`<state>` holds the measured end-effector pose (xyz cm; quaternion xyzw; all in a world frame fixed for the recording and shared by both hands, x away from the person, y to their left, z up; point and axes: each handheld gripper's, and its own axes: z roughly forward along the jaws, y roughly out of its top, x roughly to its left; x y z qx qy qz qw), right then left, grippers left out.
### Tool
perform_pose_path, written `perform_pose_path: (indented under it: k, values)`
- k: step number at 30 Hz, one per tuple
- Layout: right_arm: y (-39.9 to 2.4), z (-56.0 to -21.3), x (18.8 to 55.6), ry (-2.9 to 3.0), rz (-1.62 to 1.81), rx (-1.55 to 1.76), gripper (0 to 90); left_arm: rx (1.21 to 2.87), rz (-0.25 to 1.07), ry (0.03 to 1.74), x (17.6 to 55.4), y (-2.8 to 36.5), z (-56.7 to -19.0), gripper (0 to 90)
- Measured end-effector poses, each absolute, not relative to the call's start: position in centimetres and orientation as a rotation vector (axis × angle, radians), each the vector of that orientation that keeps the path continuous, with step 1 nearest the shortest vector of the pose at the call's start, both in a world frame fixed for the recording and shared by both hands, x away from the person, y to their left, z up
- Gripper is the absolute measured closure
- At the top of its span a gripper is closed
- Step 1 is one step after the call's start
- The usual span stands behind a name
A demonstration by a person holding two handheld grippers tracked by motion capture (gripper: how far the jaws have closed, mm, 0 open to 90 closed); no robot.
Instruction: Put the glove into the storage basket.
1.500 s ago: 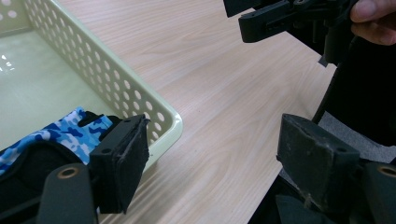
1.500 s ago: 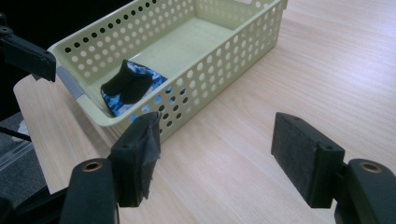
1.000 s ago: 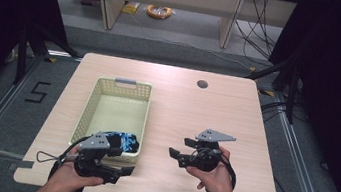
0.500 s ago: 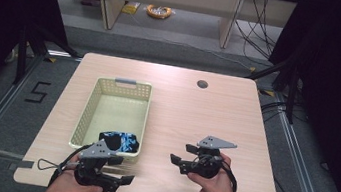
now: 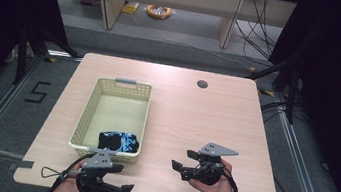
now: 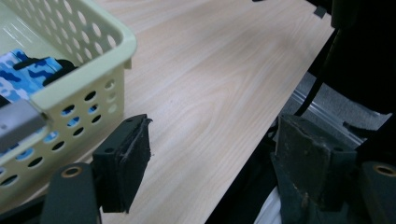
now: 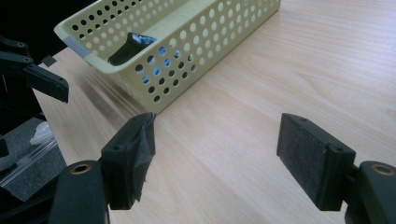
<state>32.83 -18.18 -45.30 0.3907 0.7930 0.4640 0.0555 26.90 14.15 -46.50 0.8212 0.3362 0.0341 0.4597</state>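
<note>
A pale yellow perforated basket [image 5: 86,114] stands left of centre on the wooden table [image 5: 195,119]. At its near end lies a blue camouflage and black cloth [image 5: 119,142]. My left gripper [image 5: 122,178] hangs at the table's front edge, just in front of the basket's near wall, open and empty. In the left gripper view its jaws [image 6: 215,135] stand wide, with the basket corner [image 6: 84,84] and the cloth [image 6: 28,74] at the left. My right gripper [image 5: 184,159] is to the right of the basket, open and empty. In the right gripper view [image 7: 217,128] it faces the basket [image 7: 196,56].
A round cable hole [image 5: 202,84] sits near the table's far edge. Bare wood stretches across the right half and the far part of the table. The table's front edge runs directly under my left hand. Cables trail from both grippers toward the person.
Both hands have sunk and drawn back toward the table's front edge. The left gripper has come away from above the basket's near end, so the cloth now shows fully.
</note>
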Motion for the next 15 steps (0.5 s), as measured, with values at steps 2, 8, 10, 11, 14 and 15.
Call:
perform_pose_path:
  k: [2,8,10,11,14,15]
  values:
    - [-18.2,-45.5,32.9,2.412,1.413,1.173,28.7,2.058,0.098,0.817,26.8,14.3,-46.7,25.7]
    - [-18.2,-46.0,32.7,2.42,1.411,1.174,28.5,2.04,0.098,0.835,26.4,14.4,-47.6,25.7]
    - [-18.2,-46.1,32.4,2.404,1.411,1.188,28.5,2.038,0.114,0.837,26.3,14.6,-47.9,25.7]
    - [-18.2,-46.1,32.4,2.419,1.412,1.189,28.4,2.049,0.124,0.831,26.3,14.7,-48.0,25.7]
    - [-18.4,-46.2,32.1,2.417,1.397,1.173,28.3,2.08,0.139,0.825,26.3,15.0,-48.2,25.6]
    - [-18.3,-46.2,31.9,2.424,1.397,1.202,28.2,2.057,0.127,0.842,26.1,14.9,-48.3,25.6]
